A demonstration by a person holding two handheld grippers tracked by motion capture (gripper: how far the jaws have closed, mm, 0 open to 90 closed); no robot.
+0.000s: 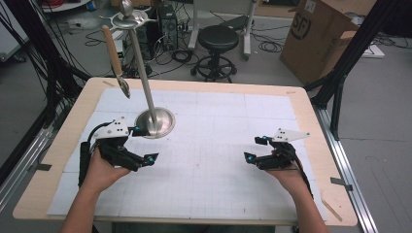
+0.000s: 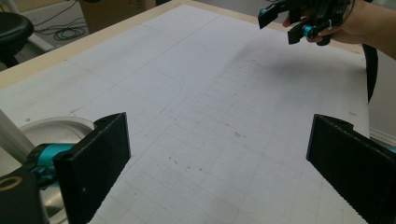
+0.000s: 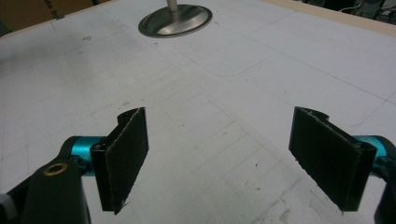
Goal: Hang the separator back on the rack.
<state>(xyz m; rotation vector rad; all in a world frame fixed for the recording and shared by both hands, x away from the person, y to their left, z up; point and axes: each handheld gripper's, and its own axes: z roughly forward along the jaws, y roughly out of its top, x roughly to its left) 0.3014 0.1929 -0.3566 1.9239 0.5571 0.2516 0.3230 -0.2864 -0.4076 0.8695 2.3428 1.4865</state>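
A: We start at the left gripper (image 1: 145, 145). Jaws spread wide, nothing between them; in the left gripper view they frame bare mat.

B: Agreed. It hovers low over the mat (image 1: 218, 145), held in the left hand (image 1: 99, 170). One jaw sits just beside the stand (image 1: 154, 121), at the rim of its round base.

A: Right gripper (image 1: 255, 149)?

B: Also spread, also empty. In the right gripper view we see its two pads (image 3: 126, 156) well apart over the gridded mat. The right hand (image 1: 286, 174) holds it near the table's right side.

A: So the two grippers face each other, well apart, across the middle of the mat.

B: Yes. From the left gripper view we see the right gripper (image 2: 294, 21) far off, jaws parted.

A: Outward, then. The stand: steel, a round dish base on the mat's left half, a thin pole rising to a small top plate with a ball.

B: A knife (image 1: 115, 60) with a wooden handle hangs from that top, blade down, clear of the table (image 1: 301, 104).

A: Beyond the table we note a stool (image 1: 218, 41) and a box (image 1: 320, 34) on the floor.
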